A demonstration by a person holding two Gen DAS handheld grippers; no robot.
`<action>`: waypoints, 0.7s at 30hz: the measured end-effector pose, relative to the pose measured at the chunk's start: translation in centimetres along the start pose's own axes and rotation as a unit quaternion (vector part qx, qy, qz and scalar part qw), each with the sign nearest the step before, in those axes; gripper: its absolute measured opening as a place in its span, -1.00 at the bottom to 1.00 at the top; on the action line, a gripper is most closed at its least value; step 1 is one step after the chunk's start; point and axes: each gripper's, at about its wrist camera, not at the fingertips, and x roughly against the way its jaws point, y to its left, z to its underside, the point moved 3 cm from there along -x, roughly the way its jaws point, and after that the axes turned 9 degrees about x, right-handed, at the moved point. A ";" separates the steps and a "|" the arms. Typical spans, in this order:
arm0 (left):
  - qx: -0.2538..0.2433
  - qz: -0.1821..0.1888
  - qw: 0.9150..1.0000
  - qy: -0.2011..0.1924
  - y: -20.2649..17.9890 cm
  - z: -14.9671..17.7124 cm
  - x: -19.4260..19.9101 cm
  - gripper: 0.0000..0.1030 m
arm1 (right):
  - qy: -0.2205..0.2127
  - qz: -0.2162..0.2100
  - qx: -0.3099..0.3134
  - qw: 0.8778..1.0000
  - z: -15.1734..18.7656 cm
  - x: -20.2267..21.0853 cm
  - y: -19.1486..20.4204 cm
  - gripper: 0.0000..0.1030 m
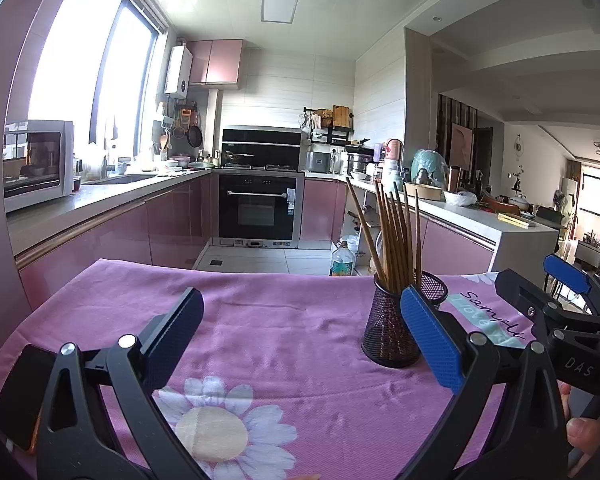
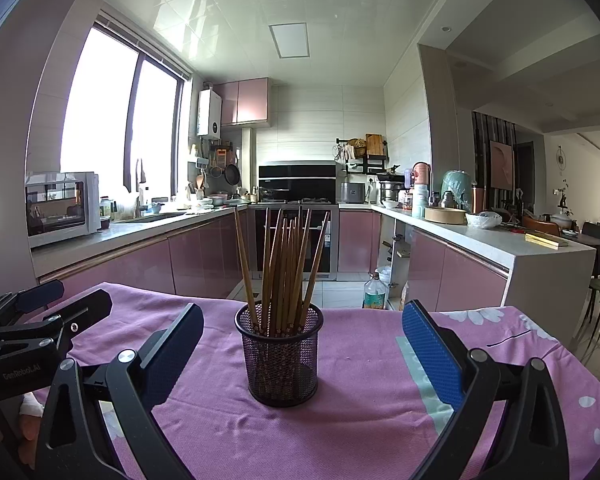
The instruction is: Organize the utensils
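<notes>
The left gripper (image 1: 302, 340), black-framed with blue ribbed pads, hung wide apart and empty over the tabletop draped in a pink cloth with printed daisies (image 1: 268, 344). In its own view the black wire-mesh cylindrical holder (image 1: 392, 328) stood ahead and off to its right, partly behind its right pad. The right gripper (image 2: 302, 356), equally wide and empty, faced that holder squarely; the mesh cup sat centred between its pads, a little ahead and touching neither. The bundle of brown wooden chopsticks (image 2: 284, 268) stood upright inside, long axes near vertical, tips fanning slightly outward. The right gripper looked the nearer and better aligned, so any reach for the holder or chopsticks would probably fall to it. The chopsticks' lower ends were obscured by the mesh, and I could not count them. No loose utensils showed on the cloth.
</notes>
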 end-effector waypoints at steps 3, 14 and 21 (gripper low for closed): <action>0.000 0.000 1.000 0.000 0.0 0.0 0.0 0.89 | 0.000 0.000 0.000 1.000 0.0 0.1 0.0 0.87; 0.000 0.000 1.000 0.000 0.0 0.1 0.0 0.89 | 0.000 0.000 0.000 1.000 0.0 0.0 0.0 0.87; 0.000 0.000 1.000 0.000 -0.1 0.1 0.0 0.89 | 0.001 -0.001 0.000 1.000 0.0 0.0 0.0 0.87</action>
